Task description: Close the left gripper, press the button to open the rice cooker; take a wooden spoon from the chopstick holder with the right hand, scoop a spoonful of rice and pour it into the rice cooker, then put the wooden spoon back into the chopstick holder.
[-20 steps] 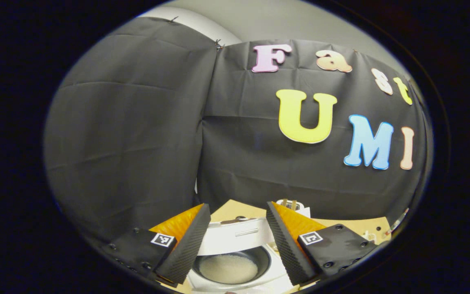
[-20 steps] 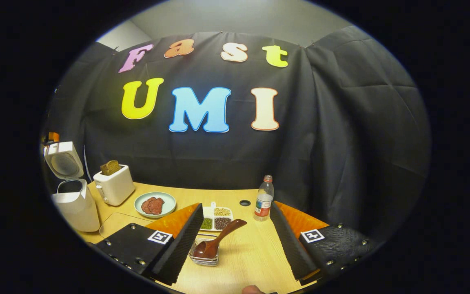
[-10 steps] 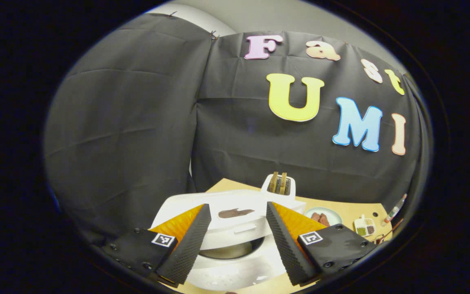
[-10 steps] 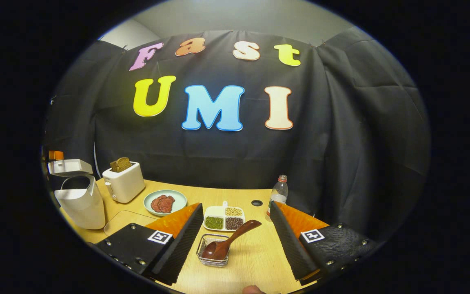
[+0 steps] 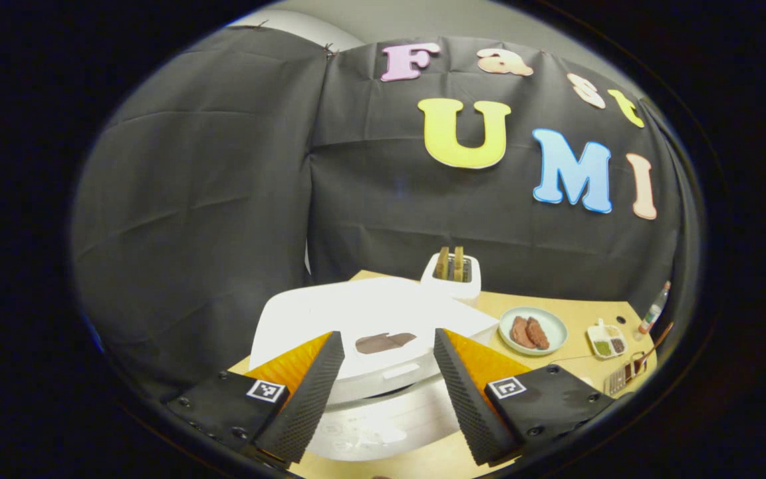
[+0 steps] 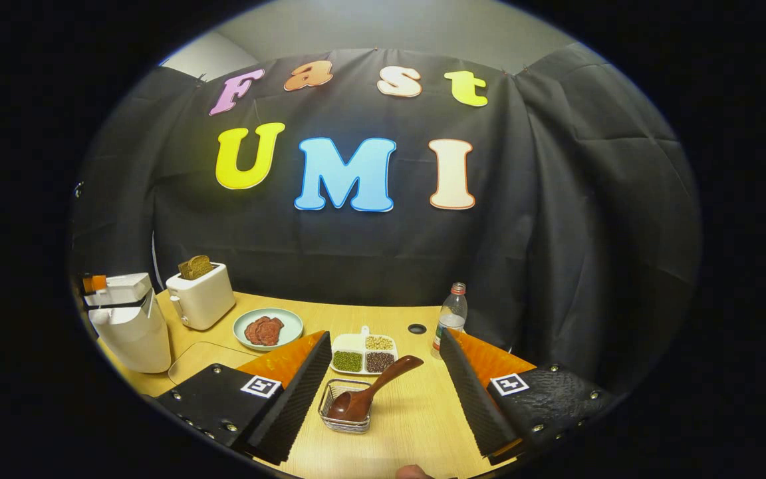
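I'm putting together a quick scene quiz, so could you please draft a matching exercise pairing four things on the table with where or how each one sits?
Things:
1. wooden spoon
2. toast
3. rice cooker lid
4. bottle

States:
A. down over the pot
B. bowl end down in the wire chopstick holder
C. upright at the back of the table, cap on
D. sticking up out of the toaster

Pairs: 1-B, 2-D, 3-A, 4-C
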A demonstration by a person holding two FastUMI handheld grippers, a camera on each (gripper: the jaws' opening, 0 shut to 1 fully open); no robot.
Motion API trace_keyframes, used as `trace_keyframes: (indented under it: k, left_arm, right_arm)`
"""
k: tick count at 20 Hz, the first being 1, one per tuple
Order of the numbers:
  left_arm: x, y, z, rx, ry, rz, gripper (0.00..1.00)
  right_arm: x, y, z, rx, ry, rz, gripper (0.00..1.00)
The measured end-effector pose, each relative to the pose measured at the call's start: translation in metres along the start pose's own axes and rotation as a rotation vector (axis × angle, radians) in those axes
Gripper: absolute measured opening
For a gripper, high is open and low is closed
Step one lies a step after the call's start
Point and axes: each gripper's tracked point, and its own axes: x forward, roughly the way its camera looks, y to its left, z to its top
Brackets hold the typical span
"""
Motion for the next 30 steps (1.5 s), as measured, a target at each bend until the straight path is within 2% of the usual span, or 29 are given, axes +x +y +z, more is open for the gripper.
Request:
trace_keyframes:
  k: [1, 4, 6, 7, 8, 9, 11, 12, 13, 16, 21, 23, 24, 25, 27, 28, 30]
  left_arm:
    - [0.002, -0.001, -0.009, -0.002, 0.025, -0.006, 0.95]
    - [0.011, 0.000, -0.035, 0.018, 0.094, -0.008, 0.94]
    - [0.012, 0.003, -0.037, 0.080, 0.059, -0.002, 0.90]
    - [0.010, 0.004, -0.034, 0.055, 0.030, 0.003, 0.94]
    - [0.007, 0.005, -0.033, 0.044, 0.019, 0.005, 0.90]
    - [0.008, 0.003, -0.031, 0.055, 0.000, 0.002, 0.95]
    - [0.007, -0.003, -0.031, 0.084, -0.001, -0.018, 0.96]
    - [0.003, -0.009, -0.025, 0.079, -0.005, -0.033, 0.94]
    - [-0.002, -0.015, -0.014, 0.073, -0.040, -0.048, 0.99]
    - [-0.028, -0.035, 0.036, 0.097, -0.166, -0.067, 0.96]
    - [-0.076, -0.079, 0.094, 0.126, -0.330, -0.117, 1.00]
    - [-0.098, -0.100, 0.104, 0.128, -0.371, -0.157, 0.98]
    - [-0.107, -0.110, 0.106, 0.130, -0.385, -0.175, 0.94]
    - [-0.114, -0.118, 0.108, 0.131, -0.403, -0.190, 0.98]
    - [-0.134, -0.130, 0.111, 0.112, -0.429, -0.227, 0.94]
    - [-0.141, -0.135, 0.111, 0.104, -0.436, -0.241, 1.00]
    - [-0.150, -0.139, 0.104, 0.115, -0.431, -0.254, 0.98]
  right_arm:
    - [0.000, 0.001, -0.001, -0.002, 0.002, 0.001, 0.99]
    - [0.001, 0.006, -0.002, -0.014, 0.005, 0.007, 0.99]
    - [0.002, 0.010, -0.001, -0.021, 0.002, 0.008, 0.99]
    - [0.001, 0.012, 0.000, -0.021, 0.000, 0.010, 0.99]
    - [0.000, 0.015, 0.000, -0.015, -0.003, 0.015, 0.99]
    - [-0.001, 0.018, 0.001, -0.004, -0.006, 0.020, 0.99]
    - [-0.004, 0.028, 0.005, 0.012, -0.010, 0.044, 0.99]
    - [-0.005, 0.029, 0.008, 0.011, -0.019, 0.046, 0.99]
    - [-0.007, 0.030, 0.013, 0.007, -0.028, 0.048, 0.99]
    - [-0.013, 0.041, 0.029, 0.020, -0.060, 0.066, 0.99]
    - [-0.032, 0.056, 0.068, 0.035, -0.158, 0.082, 0.99]
    - [-0.042, 0.059, 0.079, 0.047, -0.194, 0.080, 0.99]
    - [-0.045, 0.060, 0.083, 0.058, -0.205, 0.078, 0.99]
    - [-0.049, 0.062, 0.087, 0.064, -0.214, 0.078, 0.99]
    - [-0.058, 0.062, 0.093, 0.062, -0.243, 0.075, 0.99]
    - [-0.063, 0.061, 0.096, 0.047, -0.261, 0.074, 0.99]
    - [-0.072, 0.051, 0.104, 0.012, -0.303, 0.047, 0.99]
